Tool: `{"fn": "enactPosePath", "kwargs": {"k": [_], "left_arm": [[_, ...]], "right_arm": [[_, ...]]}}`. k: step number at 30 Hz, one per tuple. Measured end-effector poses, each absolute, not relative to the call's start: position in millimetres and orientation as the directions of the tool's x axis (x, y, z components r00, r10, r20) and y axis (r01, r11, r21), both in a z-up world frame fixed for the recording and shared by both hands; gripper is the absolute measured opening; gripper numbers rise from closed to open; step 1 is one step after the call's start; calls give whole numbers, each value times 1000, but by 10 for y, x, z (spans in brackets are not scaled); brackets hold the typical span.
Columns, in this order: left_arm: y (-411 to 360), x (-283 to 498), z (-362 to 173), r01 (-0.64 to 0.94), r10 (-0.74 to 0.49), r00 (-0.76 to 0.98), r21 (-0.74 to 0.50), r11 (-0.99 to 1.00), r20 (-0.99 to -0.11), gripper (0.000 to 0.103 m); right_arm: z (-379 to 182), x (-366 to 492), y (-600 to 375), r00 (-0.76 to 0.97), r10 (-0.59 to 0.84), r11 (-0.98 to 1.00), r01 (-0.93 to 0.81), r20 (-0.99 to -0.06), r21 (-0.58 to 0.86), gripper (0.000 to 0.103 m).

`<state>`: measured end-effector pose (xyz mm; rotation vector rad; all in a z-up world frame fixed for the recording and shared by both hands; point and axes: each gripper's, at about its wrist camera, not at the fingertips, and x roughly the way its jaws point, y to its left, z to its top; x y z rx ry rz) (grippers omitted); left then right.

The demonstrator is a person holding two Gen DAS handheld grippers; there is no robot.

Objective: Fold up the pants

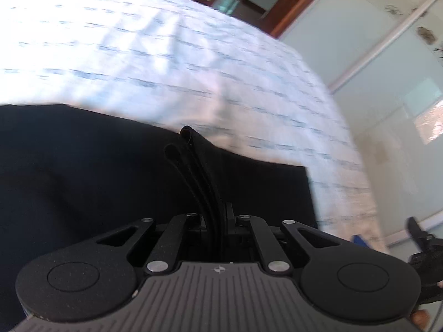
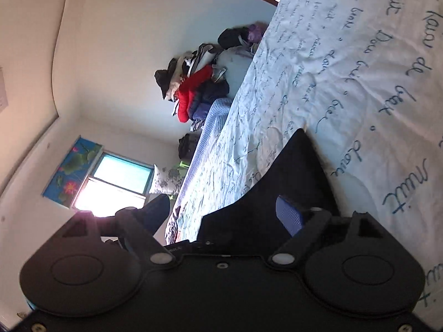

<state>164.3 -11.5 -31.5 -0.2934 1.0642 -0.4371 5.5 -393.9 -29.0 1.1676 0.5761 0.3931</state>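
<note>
Nearest to me, the left gripper [image 1: 181, 144] has its two black fingers pressed together with what looks like the dark cloth's edge pinched between them, though black on black makes the exact bite hard to read. The pants [image 1: 83, 179] spread out below and to the left of it, a broad black sheet lying on the bed [image 1: 166, 55], with one straight edge running off to the right. The right gripper [image 2: 224, 210] stands released, its blue-padded fingers [image 2: 289, 218] wide apart, and a pointed flap of the same pants [image 2: 293, 182] rises between them without either pad clearly touching it. I judge the cloth soft, light and limp: it drapes and peaks instead of holding a line, so it will sag and slide from any hold taken mid-panel. The sensible places to take it are the hem or waistband corners, where the layers are doubled and thicker. The matte weave does not look slippery, yet both layers need catching together or the lower one will stay behind. Farther off, the white bedspread with blue handwriting [image 2: 360, 69] is wrinkled, which could drag on the fabric. Beyond that sits a pile of clothes [image 2: 199, 85] at the bed's far side, and a bright window [image 2: 119, 179].
</note>
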Motion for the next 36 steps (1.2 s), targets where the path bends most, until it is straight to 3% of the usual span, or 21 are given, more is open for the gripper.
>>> {"fn": "enactPosePath", "kwargs": {"k": [3,11,13,15,16,17,18,21,23,24,27,31,36], "left_arm": [[172,1746,-562,122,-447,352,-433,893,-822,8],[405,1629,-450,125,-447,418,-437,891,-791,9],[415,1652,-625,112,-425,388,-416,902,-818,14],[443,1607,-642,108,-431,417,-427,898,-800,15],[479,1596,-611,96,-444,420,-448,889,-791,18],[534,1577,-561,85,-466,428,-479,874,-774,22],[599,1548,-501,81,-477,447,-497,864,-756,32],[882,1391,-295,88,-472,539,-510,855,-698,79],[1150,1208,-174,72,-452,614,-525,848,-647,81],[1298,1118,-121,67,-449,637,-535,842,-627,81],[1829,775,-35,7,-416,716,-590,808,-561,81],[2538,236,-138,-156,-322,799,-691,706,-508,82],[3079,-165,-320,-272,-269,802,-726,631,-534,82]], "right_arm": [[-408,229,-3825,770,597,342,7,-223,940,86],[-604,457,-3323,672,705,305,4,-229,952,86],[-818,566,-3315,663,683,352,70,-307,933,85],[-965,566,-3343,667,652,363,144,-361,921,53],[-915,555,-3353,663,655,364,143,-362,921,54],[-829,535,-3348,664,660,368,122,-351,922,66],[-742,522,-3329,670,658,382,97,-344,919,81],[-555,501,-3254,669,649,453,41,-361,891,87],[-691,596,-3211,629,648,486,92,-429,869,87],[-723,603,-3205,635,633,510,88,-442,856,77],[-601,636,-3112,636,604,551,102,-481,828,82],[-177,679,-2423,620,612,706,-148,-491,692,82],[32,516,-925,572,593,782,-577,-567,237,81]]}}
